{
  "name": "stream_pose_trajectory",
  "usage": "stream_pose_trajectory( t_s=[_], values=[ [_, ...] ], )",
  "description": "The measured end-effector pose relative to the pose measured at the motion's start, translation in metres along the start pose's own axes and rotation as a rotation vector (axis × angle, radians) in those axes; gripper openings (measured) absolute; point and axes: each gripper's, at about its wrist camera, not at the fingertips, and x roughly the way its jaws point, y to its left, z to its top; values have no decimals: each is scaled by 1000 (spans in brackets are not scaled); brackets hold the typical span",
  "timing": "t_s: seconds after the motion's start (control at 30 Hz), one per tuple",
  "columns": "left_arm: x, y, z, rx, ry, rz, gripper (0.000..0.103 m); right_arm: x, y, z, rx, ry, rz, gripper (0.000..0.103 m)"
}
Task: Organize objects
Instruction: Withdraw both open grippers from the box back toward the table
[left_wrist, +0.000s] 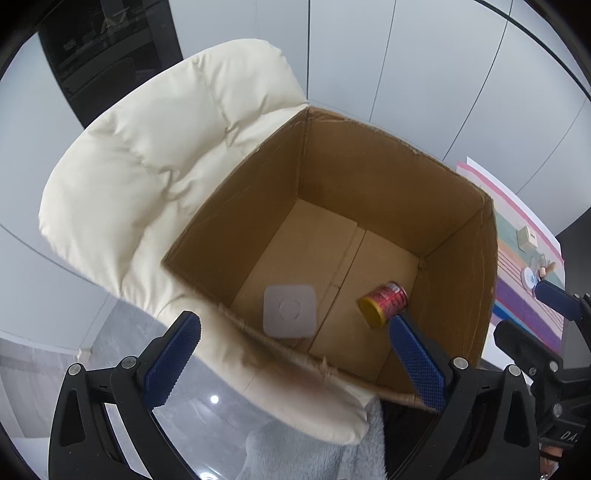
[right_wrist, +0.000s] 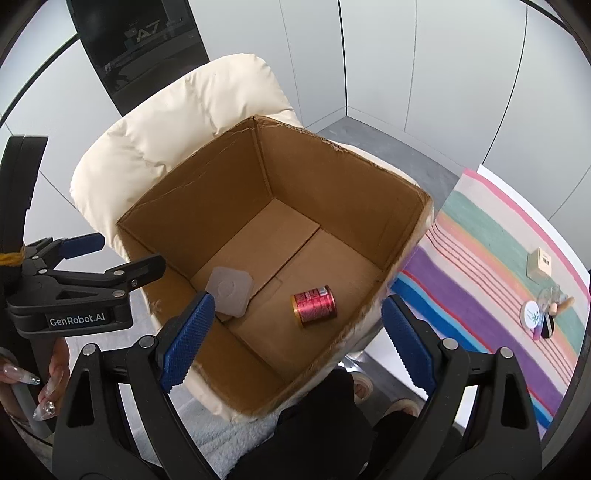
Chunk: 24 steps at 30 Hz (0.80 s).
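Brown corrugated cardboard forms the open box (right_wrist: 332, 192) below us, and on its floor lie two things. The small red metal can (right_wrist: 314, 305) rests on its side near the right wall; its gold rim faces our left gripper, and its red label carries white print too small for us to read. Well apart from it, toward the left wall, lies a flat pale grey square pad (right_wrist: 229, 290) with rounded corners and a faint circle pressed into its middle.

We hold our left gripper (left_wrist: 291, 354) above the near edge of the box, its blue ribbed fingers (left_wrist: 171, 358) spread wide with nothing between them. Our right gripper (right_wrist: 297, 341) hangs over the near corner, likewise spread and empty. From the right wrist we read "GenRobot.AI" in white on the black body of the left gripper, held by a hand (right_wrist: 48, 380) with long decorated nails.

The box sits on a cream quilted cushion (left_wrist: 155, 166). To the right lies a striped cloth (right_wrist: 491, 295) in pink, green, purple and blue, bearing a small beige box (right_wrist: 540, 263) with a barcode label and a round white disc (right_wrist: 532, 314) beside some smaller items we cannot make out.
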Motion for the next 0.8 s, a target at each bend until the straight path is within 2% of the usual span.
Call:
stream_pose_trajectory(
  t_s=[0.57, 0.8],
  values=[
    [-40, 17, -73, -36, -18, -18, 103, -38, 20, -61, 7, 24, 22, 94],
    [-44, 11, -77, -19, -36, -7, 103, -46, 18, -73, 18, 15, 12, 94]
  ],
)
